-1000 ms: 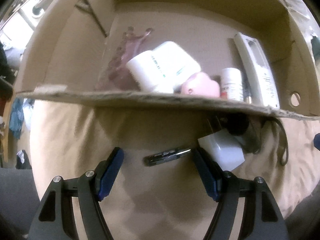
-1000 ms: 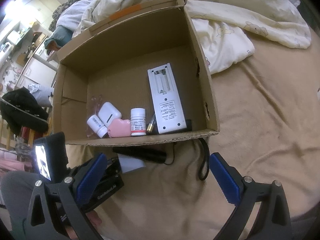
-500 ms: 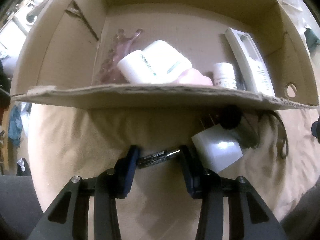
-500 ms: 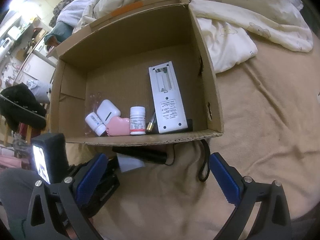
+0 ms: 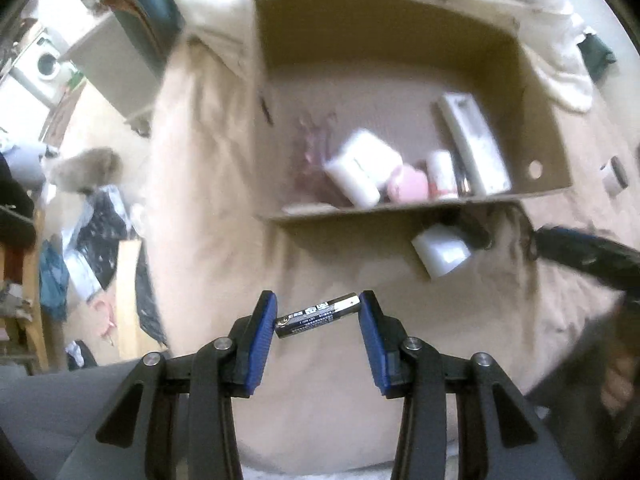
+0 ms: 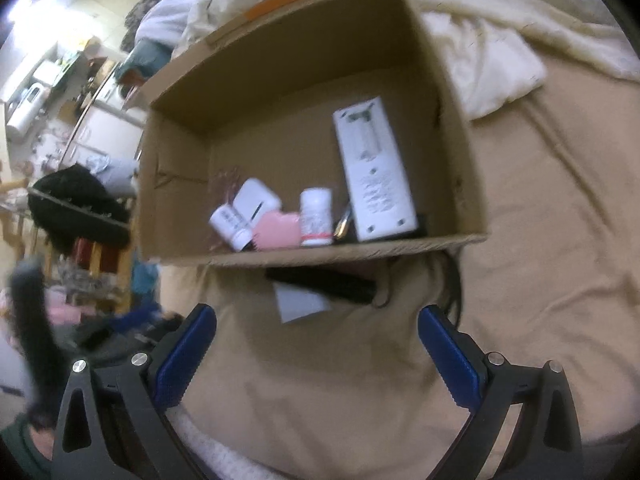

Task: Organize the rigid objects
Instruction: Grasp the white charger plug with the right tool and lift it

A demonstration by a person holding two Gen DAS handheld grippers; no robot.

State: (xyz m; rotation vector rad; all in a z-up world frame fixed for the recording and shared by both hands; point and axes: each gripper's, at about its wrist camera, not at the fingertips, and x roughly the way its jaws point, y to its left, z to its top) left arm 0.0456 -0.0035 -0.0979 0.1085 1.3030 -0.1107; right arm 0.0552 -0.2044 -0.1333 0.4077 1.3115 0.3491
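The right gripper hangs wide open over the tan bedsheet. Ahead stands a cardboard box holding a white remote, a white pill bottle and a pink heart-shaped case. A black flashlight lies just outside its near wall.

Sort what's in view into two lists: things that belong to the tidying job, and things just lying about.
Part of the job:
- battery, clamped end to end in the left gripper
- cardboard box
- remote, pill bottle, pink case already in the box
- black flashlight and white card on the bed, outside the box
- right gripper, open

Just lying about:
- cream blanket
- clothes pile
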